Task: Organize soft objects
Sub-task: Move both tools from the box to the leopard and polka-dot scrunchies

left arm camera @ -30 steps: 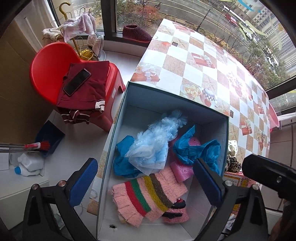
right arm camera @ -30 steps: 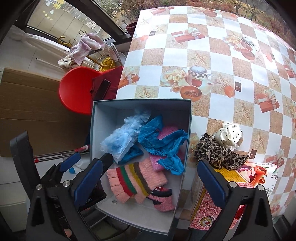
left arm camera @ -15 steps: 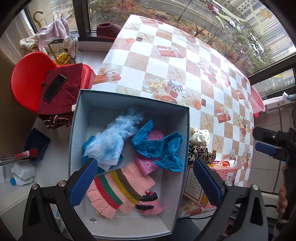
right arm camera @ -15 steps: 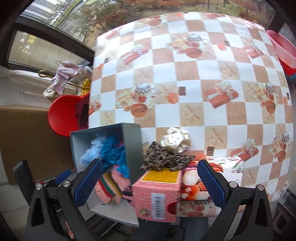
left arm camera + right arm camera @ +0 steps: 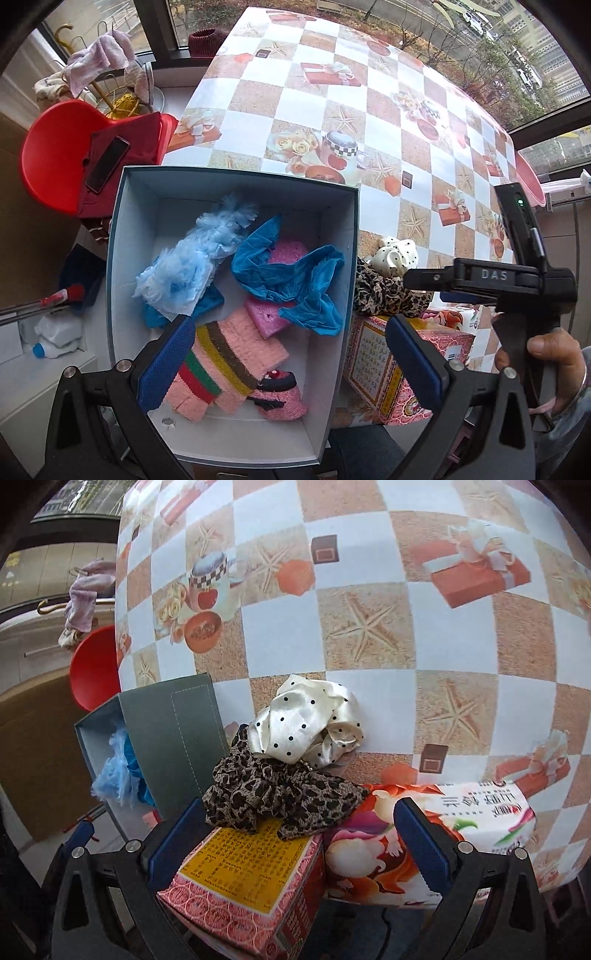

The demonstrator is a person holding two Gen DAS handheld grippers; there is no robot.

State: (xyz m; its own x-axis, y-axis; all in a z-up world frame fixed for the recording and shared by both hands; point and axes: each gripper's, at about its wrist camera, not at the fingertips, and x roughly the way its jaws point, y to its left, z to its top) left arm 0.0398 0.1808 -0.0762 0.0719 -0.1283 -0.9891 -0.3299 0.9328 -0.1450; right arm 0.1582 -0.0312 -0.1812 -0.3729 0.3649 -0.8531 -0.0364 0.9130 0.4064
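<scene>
Two sets of fingers are spread wide, nothing held in either. Right gripper (image 5: pixel 295 843) is positioned low over the pink-and-yellow carton (image 5: pixel 243 871), with the leopard-print scrunchie (image 5: pixel 280 794) lying just ahead of the gap between its pads, draped partly on the carton's top. Touching it on the far side, the cream polka-dot scrunchie (image 5: pixel 303 720) is seen resting on the counter (image 5: pixel 369 627).

Left gripper (image 5: pixel 291 362) is held above the open box (image 5: pixel 236 173), its fingers framing the near contents — striped knit piece (image 5: pixel 229 354), and a pink item with black trim (image 5: pixel 277 391) close to the near wall.

Further in: pink sponge (image 5: pixel 266 314), crumpled blue cloth (image 5: pixel 295 280), light-blue fluffy piece (image 5: pixel 199 258).

Progress, as judged — most soft items are already boxed. Two scrunchies are left outside, just beside the box's right wall. The leopard one is probably the next pick, given where the right gripper is aimed. Whether the floral pack (image 5: pixel 443 819) next to the carton counts as a soft item cannot be told.
</scene>
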